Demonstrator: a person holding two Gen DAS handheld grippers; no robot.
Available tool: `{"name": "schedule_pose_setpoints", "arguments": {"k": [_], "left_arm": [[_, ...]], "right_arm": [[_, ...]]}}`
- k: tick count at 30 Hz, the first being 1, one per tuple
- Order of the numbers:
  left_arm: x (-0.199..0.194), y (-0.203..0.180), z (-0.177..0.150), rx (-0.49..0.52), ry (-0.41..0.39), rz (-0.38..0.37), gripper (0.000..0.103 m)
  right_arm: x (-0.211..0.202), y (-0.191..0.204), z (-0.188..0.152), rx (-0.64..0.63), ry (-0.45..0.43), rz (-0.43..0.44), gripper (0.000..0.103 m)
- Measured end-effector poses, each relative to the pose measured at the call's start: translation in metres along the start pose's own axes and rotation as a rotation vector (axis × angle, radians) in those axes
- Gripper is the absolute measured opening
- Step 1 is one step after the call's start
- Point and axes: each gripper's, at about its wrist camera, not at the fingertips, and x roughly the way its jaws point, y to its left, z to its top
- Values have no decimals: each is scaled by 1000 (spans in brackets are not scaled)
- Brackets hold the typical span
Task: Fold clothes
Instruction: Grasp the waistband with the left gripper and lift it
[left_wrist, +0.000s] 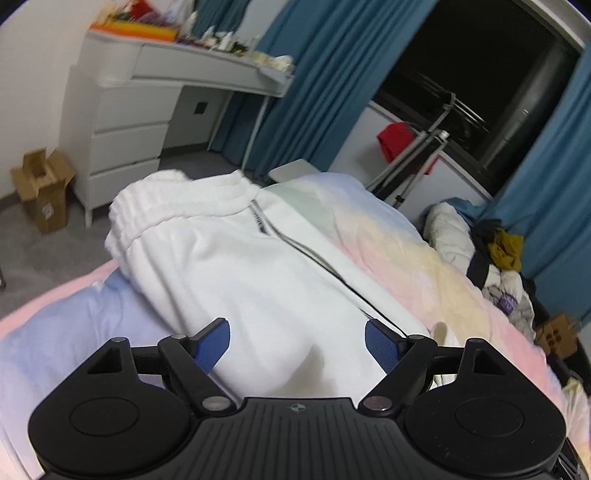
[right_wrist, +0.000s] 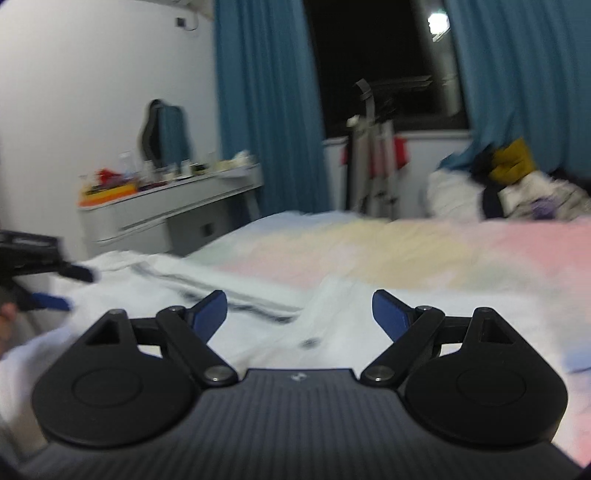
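Your white pants (left_wrist: 258, 266) are lying on the pastel bedspread (left_wrist: 406, 243), folded lengthwise from the look of it, with the ribbed elastic waistband (left_wrist: 177, 206) bunched up at the far end, toward the bed's edge. A thin dark stripe (left_wrist: 317, 258) runs down the side seam. In the right wrist view the same white fabric (right_wrist: 258, 325) spreads out low in front of you, pretty blurry, so don't trust the detail there.

Your left gripper (left_wrist: 297, 345) is sitting right over the near part of the pants with its blue pads (left_wrist: 214, 343) spread wide, nothing pinched between them. Your right gripper (right_wrist: 299, 314) is the same deal: jaws wide apart, hovering over the cloth, holding nothing. The left gripper also pokes in at the left edge of the right wrist view (right_wrist: 48, 284), fingers apart there too.

Further out: a white dresser (left_wrist: 122, 147) with a cluttered top beside the bed, an open cardboard box (left_wrist: 42, 188) on the grey floor next to it, teal curtains (left_wrist: 325, 85) around a dark window, and a messy heap of clothes (left_wrist: 498, 258) off at the right.
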Motion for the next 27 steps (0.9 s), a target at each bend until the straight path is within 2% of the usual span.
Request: {"name": "schedule_pose_setpoints", "arguments": {"k": [3, 5, 8, 15, 19, 22, 27], "left_arm": [[2, 7, 1, -42, 13, 7, 82], [4, 12, 1, -69, 21, 11, 84], [6, 19, 2, -111, 34, 18, 87], [10, 40, 2, -254, 68, 0, 89], [14, 55, 3, -342, 58, 59, 89], [22, 65, 4, -377, 70, 69, 89], [41, 75, 8, -361, 33, 76, 89]], "right_arm": [[11, -18, -9, 18, 17, -84, 87], [30, -28, -22, 21, 112, -125, 87], [54, -43, -45, 70, 249, -133, 87], [58, -41, -45, 70, 224, -133, 88], [56, -39, -46, 63, 216, -140, 88], [55, -38, -48, 64, 211, -143, 89], [54, -36, -50, 58, 201, -148, 89]]}}
